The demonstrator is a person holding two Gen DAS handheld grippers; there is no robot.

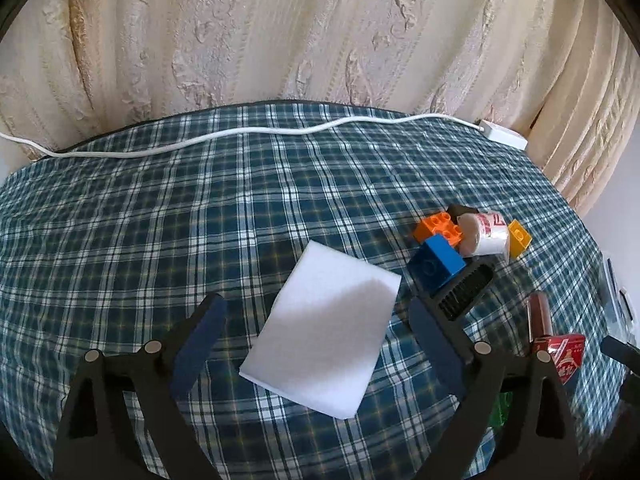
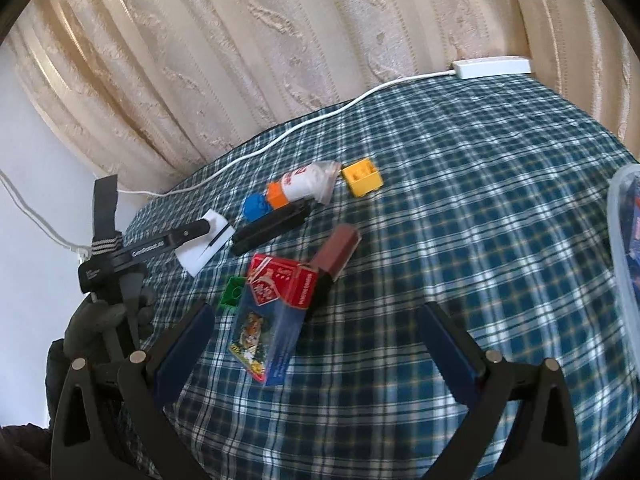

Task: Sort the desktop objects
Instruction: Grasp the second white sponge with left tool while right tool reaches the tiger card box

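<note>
My left gripper (image 1: 316,312) is open and empty, its jaws on either side of a white foam pad (image 1: 324,332) lying on the plaid cloth. To its right lie a blue brick (image 1: 438,264), an orange brick (image 1: 438,230), a white tissue roll (image 1: 486,236), a yellow brick (image 1: 519,238) and a black comb (image 1: 464,288). My right gripper (image 2: 316,324) is open and empty just above a blue card pack (image 2: 264,340) with a tiger picture, next to a red box (image 2: 284,284), a green brick (image 2: 233,293) and a brown case (image 2: 335,254).
A white cable (image 1: 256,132) runs along the table's far edge to a white power strip (image 2: 494,67). A clear plastic bin (image 2: 624,236) stands at the right edge. Cream curtains (image 1: 320,32) hang behind the table. The left gripper's body (image 2: 144,254) shows at the left.
</note>
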